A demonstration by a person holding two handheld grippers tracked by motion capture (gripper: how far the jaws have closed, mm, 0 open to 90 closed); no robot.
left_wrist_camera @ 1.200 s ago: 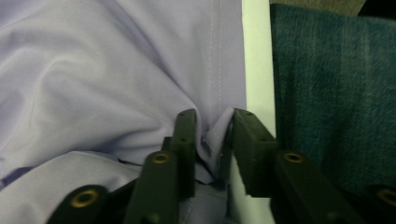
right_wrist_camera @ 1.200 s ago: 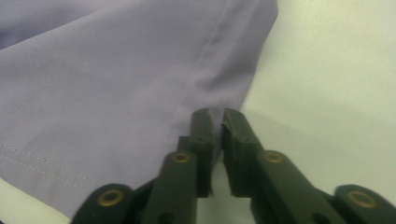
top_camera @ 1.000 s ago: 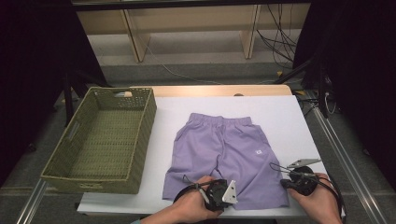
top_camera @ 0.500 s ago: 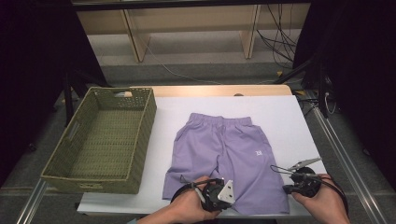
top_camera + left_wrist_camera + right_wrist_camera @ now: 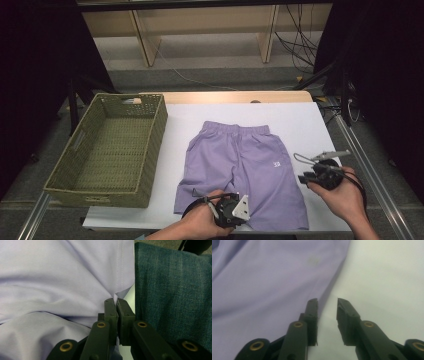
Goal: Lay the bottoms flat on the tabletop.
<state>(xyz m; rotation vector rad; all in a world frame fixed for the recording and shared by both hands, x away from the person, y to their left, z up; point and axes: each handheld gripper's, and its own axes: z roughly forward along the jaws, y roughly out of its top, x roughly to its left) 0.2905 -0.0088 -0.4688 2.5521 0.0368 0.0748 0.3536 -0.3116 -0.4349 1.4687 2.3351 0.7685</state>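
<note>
The room beyond the table is dark at both sides, with pale wooden shelf legs and loose cables on the floor behind. My white table carries a green woven basket at its left, just beside the shorts but apart from them. The purple shorts lie flat at the table's middle, waistband away from me, legs toward me, with a small white label on the leg at the right; the cloth is smooth with soft folds near the hem.

My left gripper is clamped on the hem of the shorts, at the near edge of the table. My right gripper hangs just beside the shorts' right edge; its jaws have just been opening, and nothing lies between them.
</note>
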